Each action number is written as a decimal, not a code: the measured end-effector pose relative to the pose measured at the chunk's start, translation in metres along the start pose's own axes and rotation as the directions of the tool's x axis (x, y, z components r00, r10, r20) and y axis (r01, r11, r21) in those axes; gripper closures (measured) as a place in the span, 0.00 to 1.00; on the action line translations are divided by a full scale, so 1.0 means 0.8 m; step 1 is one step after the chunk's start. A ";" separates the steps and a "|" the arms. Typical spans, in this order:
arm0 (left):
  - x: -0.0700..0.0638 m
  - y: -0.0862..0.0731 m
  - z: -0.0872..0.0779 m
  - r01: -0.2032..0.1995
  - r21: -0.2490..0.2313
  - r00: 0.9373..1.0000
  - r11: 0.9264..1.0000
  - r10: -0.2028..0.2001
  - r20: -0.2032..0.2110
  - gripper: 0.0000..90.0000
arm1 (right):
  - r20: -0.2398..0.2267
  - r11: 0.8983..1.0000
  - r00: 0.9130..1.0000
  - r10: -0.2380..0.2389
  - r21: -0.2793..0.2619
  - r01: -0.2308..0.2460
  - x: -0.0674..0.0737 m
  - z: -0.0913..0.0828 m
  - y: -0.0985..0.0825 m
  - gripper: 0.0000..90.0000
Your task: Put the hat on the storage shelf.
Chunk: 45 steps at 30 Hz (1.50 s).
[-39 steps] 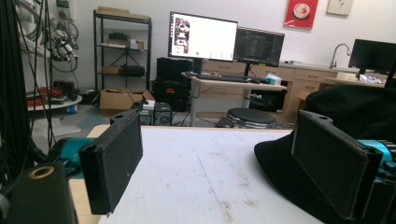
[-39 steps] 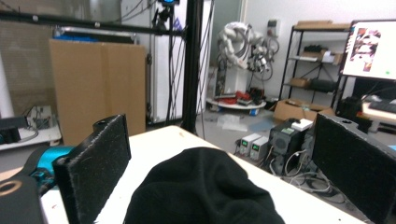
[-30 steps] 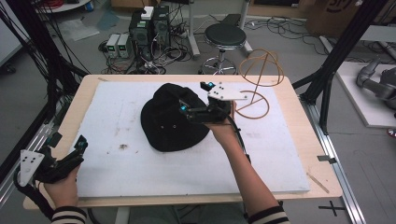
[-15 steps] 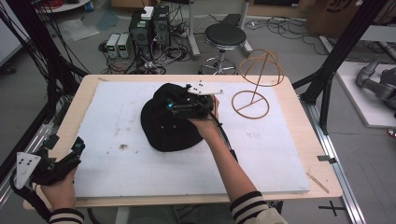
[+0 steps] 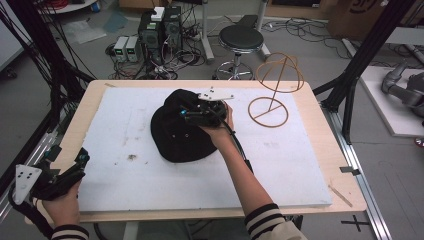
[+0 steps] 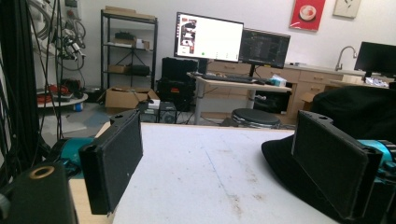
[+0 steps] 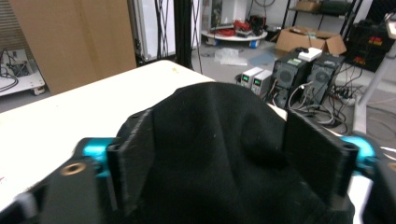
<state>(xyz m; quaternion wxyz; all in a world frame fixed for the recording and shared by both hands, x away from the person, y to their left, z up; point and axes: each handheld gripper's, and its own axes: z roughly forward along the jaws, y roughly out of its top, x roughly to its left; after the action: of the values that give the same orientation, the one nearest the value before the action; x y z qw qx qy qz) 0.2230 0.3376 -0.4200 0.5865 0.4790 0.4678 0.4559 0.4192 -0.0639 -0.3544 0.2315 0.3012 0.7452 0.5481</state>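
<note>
On the table, right gripper (image 5: 186,113) fingers just closing around unlabelled black hat (image 5: 175,140).

**Room and surroundings as I find them**

I work at a wooden table (image 5: 345,165) topped with a white board (image 5: 280,165), lightly stained. Black frame posts (image 5: 367,55) flank it. The grey floor (image 5: 320,47) beyond carries a round black stool (image 5: 241,37), computer towers (image 5: 161,27) and tangled cables (image 5: 182,57). Ahead I see a white wall (image 6: 154,9), two monitors (image 6: 209,37) on a desk (image 6: 233,83), a metal shelf unit (image 6: 128,51), cardboard boxes (image 6: 126,97) and a red poster (image 6: 307,13).
</note>
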 end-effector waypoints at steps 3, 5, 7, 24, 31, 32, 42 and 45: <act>-0.001 0.000 0.001 -0.001 0.000 1.000 1.000 0.001 0.000 0.19 | -0.008 1.000 1.000 -0.010 -0.001 0.010 0.002 0.000 0.000 0.42; -0.001 0.000 0.001 -0.001 0.000 1.000 1.000 0.001 0.001 0.19 | -0.019 1.000 1.000 -0.014 0.007 0.014 0.004 0.000 0.000 0.48; -0.001 0.000 0.000 -0.002 0.000 1.000 1.000 0.002 0.001 0.19 | -0.021 1.000 1.000 -0.013 0.025 0.013 0.005 0.001 0.000 0.53; 0.000 0.001 -0.001 -0.005 -0.002 1.000 1.000 0.005 -0.004 0.19 | -0.010 0.992 1.000 -0.004 0.122 0.005 0.005 0.004 -0.003 0.97; 0.001 0.000 -0.002 -0.003 -0.004 1.000 1.000 0.003 -0.005 0.19 | 0.015 0.995 1.000 -0.019 0.103 0.017 0.011 0.003 -0.002 0.99; 0.001 0.000 -0.002 -0.003 -0.004 1.000 1.000 0.003 -0.005 0.19 | 0.014 0.995 1.000 -0.023 0.094 0.022 0.011 0.002 -0.001 0.99; 0.000 -0.001 -0.001 -0.006 0.001 1.000 1.000 0.006 -0.004 0.19 | 0.000 1.000 1.000 -0.017 0.024 0.017 0.011 -0.012 0.010 0.99; -0.001 -0.001 -0.001 -0.007 0.005 1.000 1.000 0.007 -0.002 0.19 | 0.006 1.000 1.000 -0.003 -0.003 0.003 0.008 -0.019 0.014 0.99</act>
<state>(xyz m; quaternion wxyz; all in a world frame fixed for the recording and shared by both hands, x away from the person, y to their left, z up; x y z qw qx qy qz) 0.2225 0.3369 -0.4209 0.5835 0.4815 0.4676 0.4571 0.4062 -0.0670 -0.3392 0.2350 0.3011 0.7441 0.5481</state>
